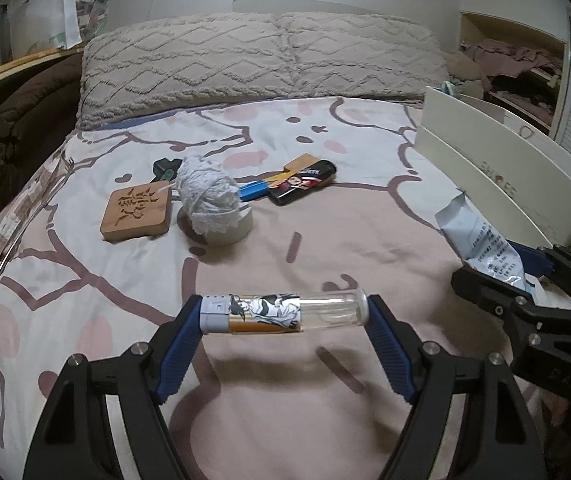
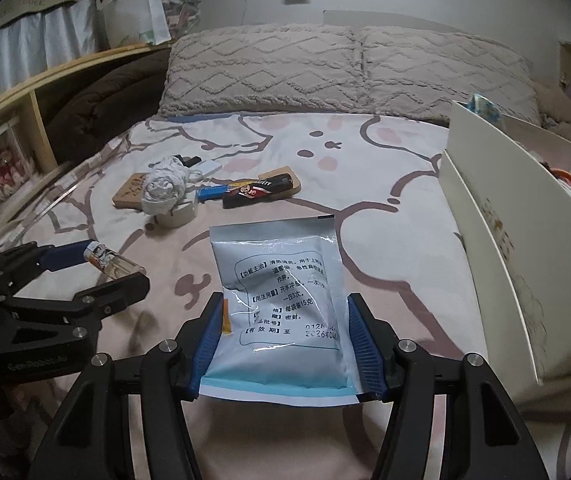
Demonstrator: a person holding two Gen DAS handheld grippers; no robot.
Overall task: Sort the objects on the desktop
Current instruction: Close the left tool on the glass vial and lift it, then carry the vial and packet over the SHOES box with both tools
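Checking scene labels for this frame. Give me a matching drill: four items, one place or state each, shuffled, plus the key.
Items:
1. lighter
2. medicine sachet
3. wooden block
4. ball of white lace

Places:
A. lying flat on the bedsheet
B. held by its ends in the left hand-held gripper
C. resting on the roll of tape
D. clamped by its side edges in the right hand-held gripper

Pairs: 1-B, 2-D, 3-A, 4-C
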